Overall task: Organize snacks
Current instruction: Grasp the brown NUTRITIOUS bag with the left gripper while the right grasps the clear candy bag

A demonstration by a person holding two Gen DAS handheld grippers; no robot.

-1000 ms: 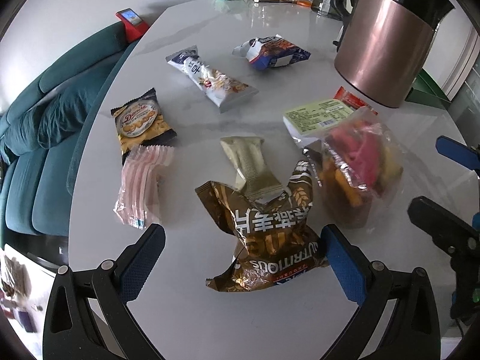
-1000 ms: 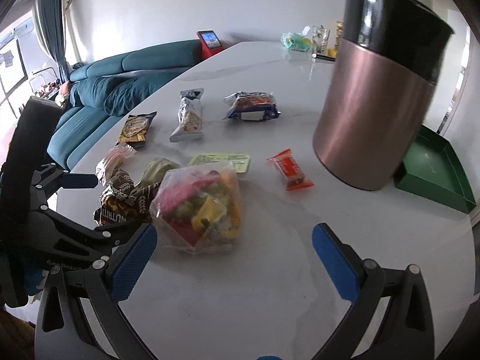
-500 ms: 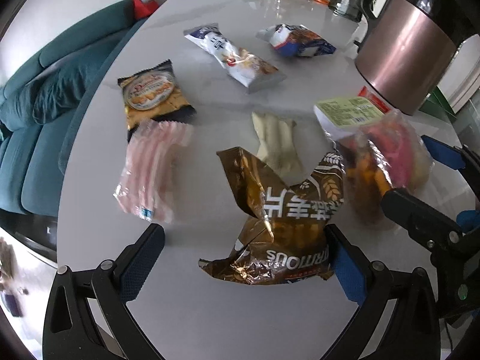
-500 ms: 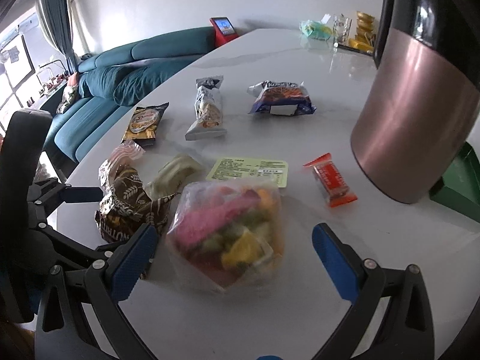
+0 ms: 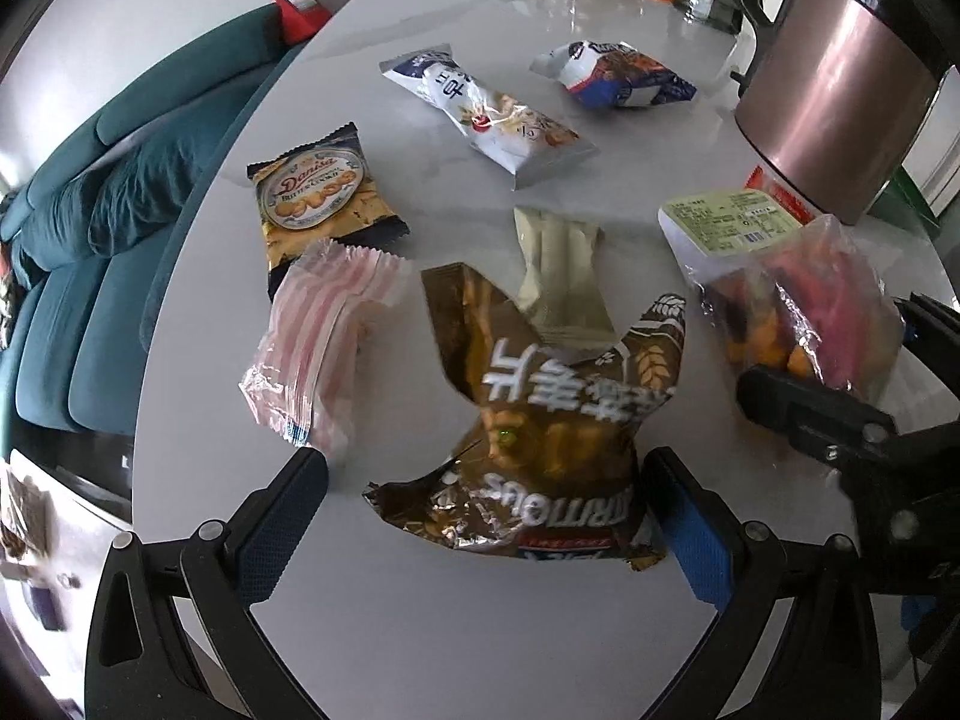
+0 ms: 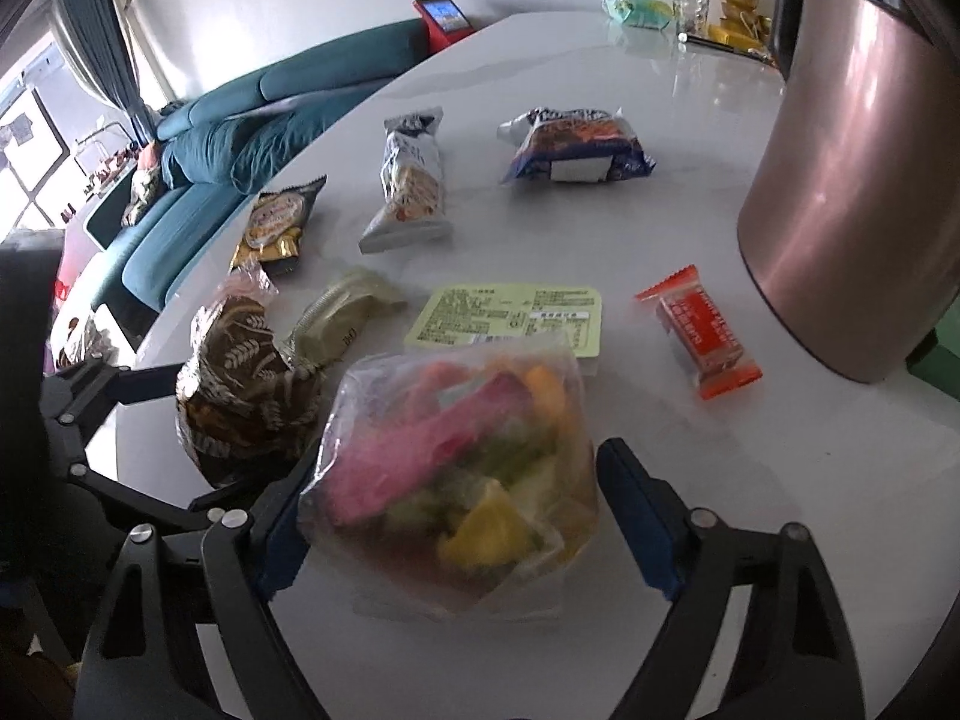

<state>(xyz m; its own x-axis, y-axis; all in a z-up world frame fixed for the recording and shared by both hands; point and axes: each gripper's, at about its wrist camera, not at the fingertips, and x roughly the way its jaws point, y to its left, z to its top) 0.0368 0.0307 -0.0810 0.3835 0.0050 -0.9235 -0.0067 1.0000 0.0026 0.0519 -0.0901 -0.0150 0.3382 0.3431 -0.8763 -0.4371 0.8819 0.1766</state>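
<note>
White marble desk (image 6: 690, 120) beside a teal sofa (image 6: 252, 120) carried scattered snacks. The left gripper (image 5: 489, 507) straddled the brown bag (image 5: 552, 432), wide open; the right gripper (image 6: 453, 516) was closing around the clear candy bag (image 6: 462, 474).

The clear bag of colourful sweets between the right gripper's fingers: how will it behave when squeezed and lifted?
The clear bag looks like thin, crinkled film over loose pieces, so it will probably give and sag rather than stay stiff. The glossy film may slip. The right gripper is closing around it, fingers not yet pressing.
</note>
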